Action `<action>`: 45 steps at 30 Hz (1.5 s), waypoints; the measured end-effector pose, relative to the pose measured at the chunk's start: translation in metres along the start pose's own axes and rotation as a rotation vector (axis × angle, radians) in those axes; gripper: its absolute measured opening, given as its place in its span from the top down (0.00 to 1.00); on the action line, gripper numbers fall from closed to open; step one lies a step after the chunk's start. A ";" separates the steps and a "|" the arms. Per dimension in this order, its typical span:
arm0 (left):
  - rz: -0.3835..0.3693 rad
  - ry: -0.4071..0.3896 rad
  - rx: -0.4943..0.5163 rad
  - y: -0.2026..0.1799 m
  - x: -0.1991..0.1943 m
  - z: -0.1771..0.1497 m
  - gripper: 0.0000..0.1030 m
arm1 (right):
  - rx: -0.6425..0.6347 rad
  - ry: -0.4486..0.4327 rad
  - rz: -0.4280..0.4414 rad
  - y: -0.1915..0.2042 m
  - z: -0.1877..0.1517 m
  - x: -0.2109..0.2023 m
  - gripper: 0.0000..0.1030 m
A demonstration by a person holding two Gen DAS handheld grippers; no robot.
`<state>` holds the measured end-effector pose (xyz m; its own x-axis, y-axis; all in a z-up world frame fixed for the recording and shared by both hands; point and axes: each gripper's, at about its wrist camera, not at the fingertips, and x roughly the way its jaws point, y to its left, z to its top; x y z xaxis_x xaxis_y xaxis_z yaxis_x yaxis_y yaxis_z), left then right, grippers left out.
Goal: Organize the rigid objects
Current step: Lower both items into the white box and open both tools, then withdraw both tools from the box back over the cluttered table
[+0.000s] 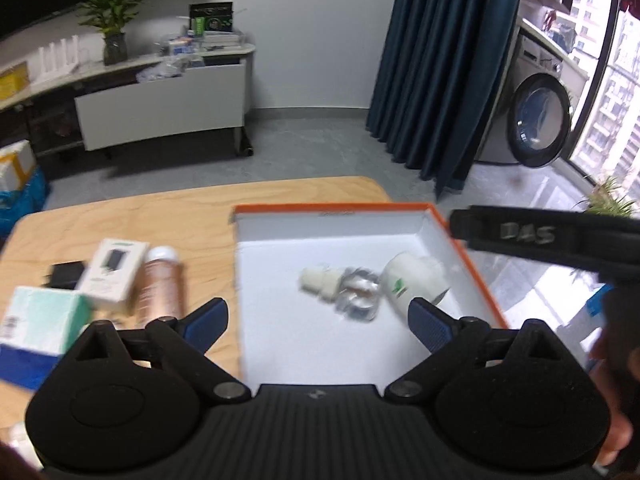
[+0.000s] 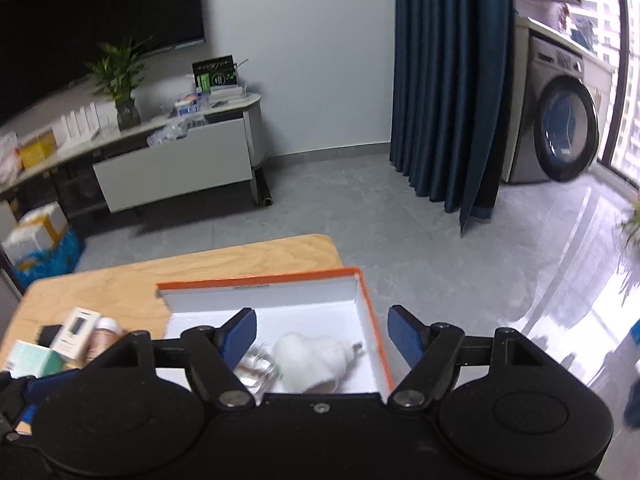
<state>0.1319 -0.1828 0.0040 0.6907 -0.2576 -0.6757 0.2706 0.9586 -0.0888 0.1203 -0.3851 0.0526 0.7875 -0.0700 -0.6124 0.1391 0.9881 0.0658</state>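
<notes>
Grippers hang above a light wooden table (image 1: 168, 208) where an orange-rimmed white box (image 1: 340, 210) sits open at the right end. The left gripper (image 1: 318, 320) has its blue-padded fingers (image 1: 428, 326) spread wide with nothing between them. The right gripper (image 2: 322, 336) likewise holds its fingers well apart and grips nothing; part of it shows as a black bar at the right edge of the left wrist view. Inside the box lie a white bottle with a green mark (image 1: 408, 282), a clear crinkled object (image 1: 358, 292) just beside it, and a small white piece (image 1: 318, 282) touching that object's left side. On the table left of the box rest a copper-coloured can (image 1: 162, 286) on its side, a white carton (image 1: 114, 274), a black item (image 1: 66, 276) and a pale green-and-blue box (image 1: 38, 328). Motion blur softens the details.
</notes>
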 end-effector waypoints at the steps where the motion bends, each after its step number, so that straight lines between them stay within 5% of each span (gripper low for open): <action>1: 0.012 -0.007 -0.009 0.004 -0.006 -0.003 0.04 | 0.009 -0.003 0.002 0.000 -0.003 -0.006 0.16; 24: 0.201 -0.038 -0.148 0.109 -0.110 -0.072 0.01 | -0.049 0.042 0.167 0.096 -0.085 -0.087 0.15; 45: 0.256 0.010 -0.238 0.162 -0.098 -0.106 0.00 | -0.101 0.099 0.241 0.132 -0.119 -0.088 0.15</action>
<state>0.0371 0.0101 -0.0217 0.7091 -0.0049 -0.7051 -0.0751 0.9938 -0.0825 -0.0022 -0.2327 0.0218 0.7276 0.1776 -0.6627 -0.1097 0.9836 0.1431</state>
